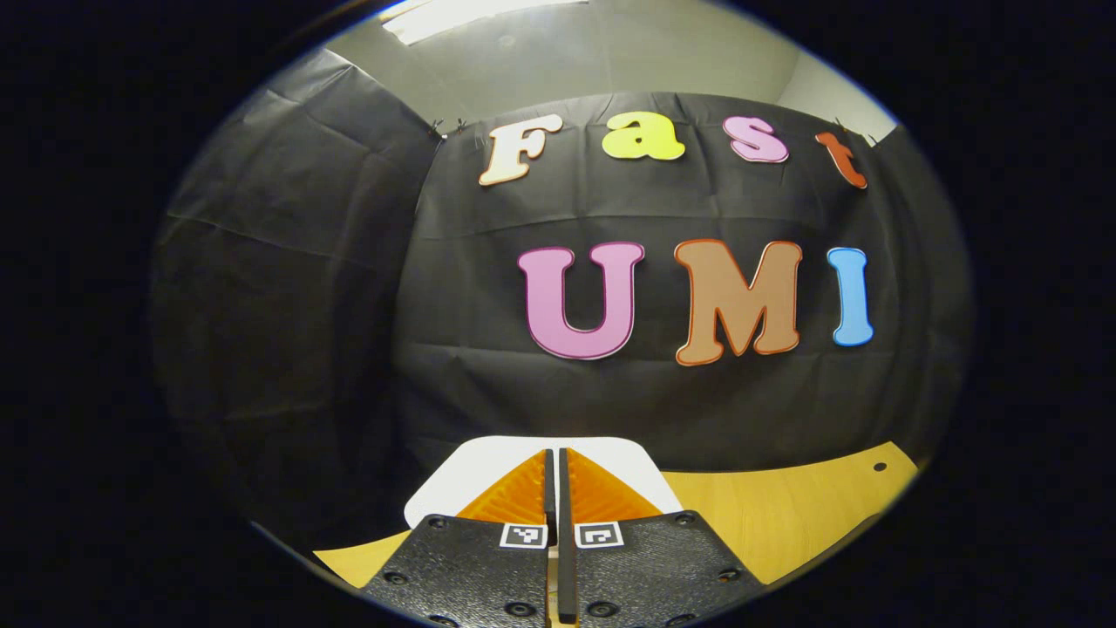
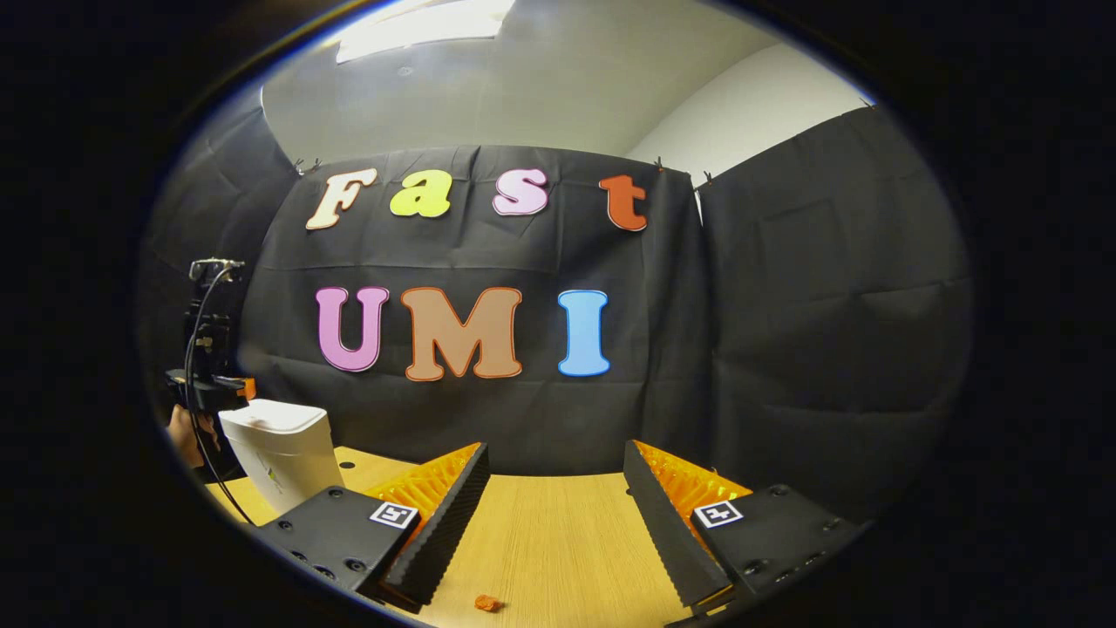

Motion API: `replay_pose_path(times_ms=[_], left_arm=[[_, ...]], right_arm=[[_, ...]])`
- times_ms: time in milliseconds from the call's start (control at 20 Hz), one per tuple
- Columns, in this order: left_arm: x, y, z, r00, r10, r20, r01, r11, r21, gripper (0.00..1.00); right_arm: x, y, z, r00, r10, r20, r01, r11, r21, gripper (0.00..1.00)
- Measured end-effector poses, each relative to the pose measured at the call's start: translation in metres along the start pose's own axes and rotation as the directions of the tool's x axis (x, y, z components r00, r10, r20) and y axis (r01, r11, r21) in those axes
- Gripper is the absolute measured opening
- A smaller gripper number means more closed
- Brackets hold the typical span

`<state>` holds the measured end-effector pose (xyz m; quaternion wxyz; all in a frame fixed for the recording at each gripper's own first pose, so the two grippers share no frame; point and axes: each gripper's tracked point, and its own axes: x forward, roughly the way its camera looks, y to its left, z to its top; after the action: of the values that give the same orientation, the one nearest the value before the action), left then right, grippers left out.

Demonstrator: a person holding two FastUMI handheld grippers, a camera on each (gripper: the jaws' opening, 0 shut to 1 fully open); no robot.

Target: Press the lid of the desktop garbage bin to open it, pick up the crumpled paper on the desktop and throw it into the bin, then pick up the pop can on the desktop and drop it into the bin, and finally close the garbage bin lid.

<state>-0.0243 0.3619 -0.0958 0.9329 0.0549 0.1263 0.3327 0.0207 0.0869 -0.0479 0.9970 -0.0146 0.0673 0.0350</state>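
Observation:
The white desktop bin [image 2: 281, 458] stands at the left of the wooden table [image 2: 558, 532] in the right gripper view, its lid down. In the left gripper view the white lid [image 1: 453, 480] lies right under my left gripper [image 1: 555, 455], whose fingers are pressed together with nothing between them. Whether the tips touch the lid I cannot tell. From the right gripper view, the left gripper [image 2: 240, 392] hangs over the bin's far side, held by a hand [image 2: 185, 436]. My right gripper [image 2: 555, 449] hovers low over the table, open and empty.
A small orange scrap [image 2: 486, 602] lies on the table near the right gripper's fingers. Black cloth walls close in the table's back and both sides. A cable [image 2: 196, 366] runs down from the left gripper beside the bin.

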Motion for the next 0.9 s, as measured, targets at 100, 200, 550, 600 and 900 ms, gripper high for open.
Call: replay_pose_path(times_ms=[100,200,550,600,900], left_arm=[[0.004,0.000,-0.017,0.999,0.003,-0.041,-0.003,1.000,0.001,0.00],[0.006,0.001,-0.030,0.997,0.007,-0.072,-0.007,1.000,-0.008,0.00],[0.001,-0.001,-0.046,0.998,0.020,-0.058,-0.018,0.999,0.034,0.00],[0.000,-0.002,-0.048,0.998,0.020,-0.062,-0.017,0.998,0.060,0.00],[0.000,-0.003,-0.037,1.000,-0.002,0.002,0.002,0.997,0.083,0.00]], right_arm=[[-0.001,-0.002,-0.001,1.000,-0.008,-0.007,0.008,1.000,-0.004,0.99],[0.000,-0.003,-0.004,1.000,-0.012,-0.016,0.011,1.000,-0.008,0.99],[0.004,0.008,-0.018,0.998,0.026,-0.064,-0.028,0.999,-0.027,0.99],[0.005,0.011,-0.021,0.997,0.035,-0.073,-0.037,0.999,-0.024,0.99],[0.008,0.028,-0.020,0.993,0.091,-0.078,-0.093,0.995,-0.020,0.99]])
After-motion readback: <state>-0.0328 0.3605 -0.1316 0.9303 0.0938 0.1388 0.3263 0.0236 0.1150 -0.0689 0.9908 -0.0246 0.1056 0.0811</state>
